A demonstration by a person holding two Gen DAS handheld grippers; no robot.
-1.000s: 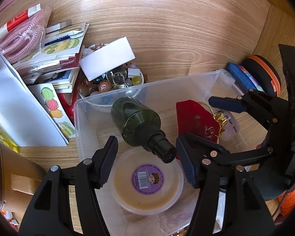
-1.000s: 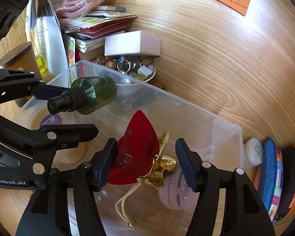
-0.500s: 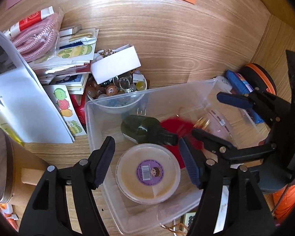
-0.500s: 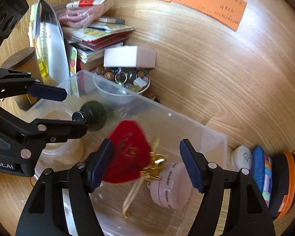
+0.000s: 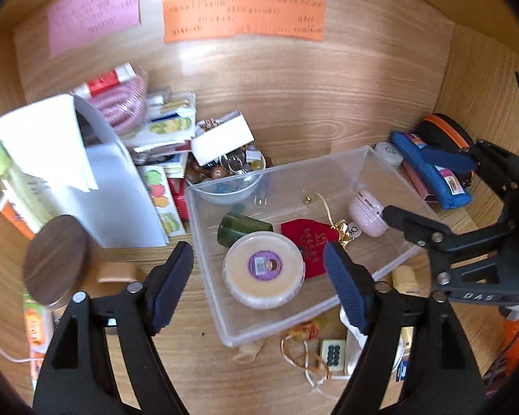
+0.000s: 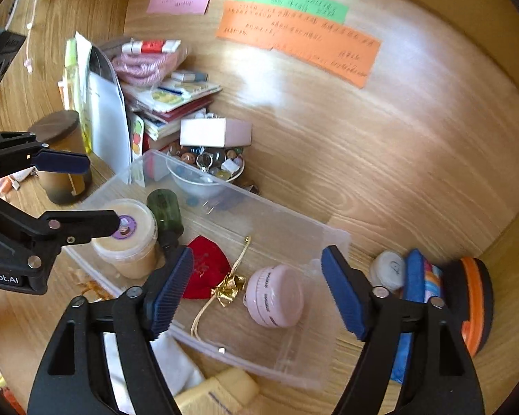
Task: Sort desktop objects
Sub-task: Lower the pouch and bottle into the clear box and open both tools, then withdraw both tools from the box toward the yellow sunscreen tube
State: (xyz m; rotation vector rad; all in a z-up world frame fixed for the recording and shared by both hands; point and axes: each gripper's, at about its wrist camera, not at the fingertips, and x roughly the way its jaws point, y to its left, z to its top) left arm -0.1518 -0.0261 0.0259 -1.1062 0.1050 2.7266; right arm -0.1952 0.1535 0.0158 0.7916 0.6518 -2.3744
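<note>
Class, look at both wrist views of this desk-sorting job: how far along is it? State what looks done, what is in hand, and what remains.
Done: the clear bin holds a green bottle, tub, red pouch and pink case.
In hand: nothing; the left gripper and right gripper have just been opening and hang empty above it.
Left: blue pouch, bead bowl, booklets.

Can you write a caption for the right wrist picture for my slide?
Right tool open over the clear bin holding a green bottle, red pouch and pink case.

"Robot.AI" — on left claw (image 6: 83,193)
</note>
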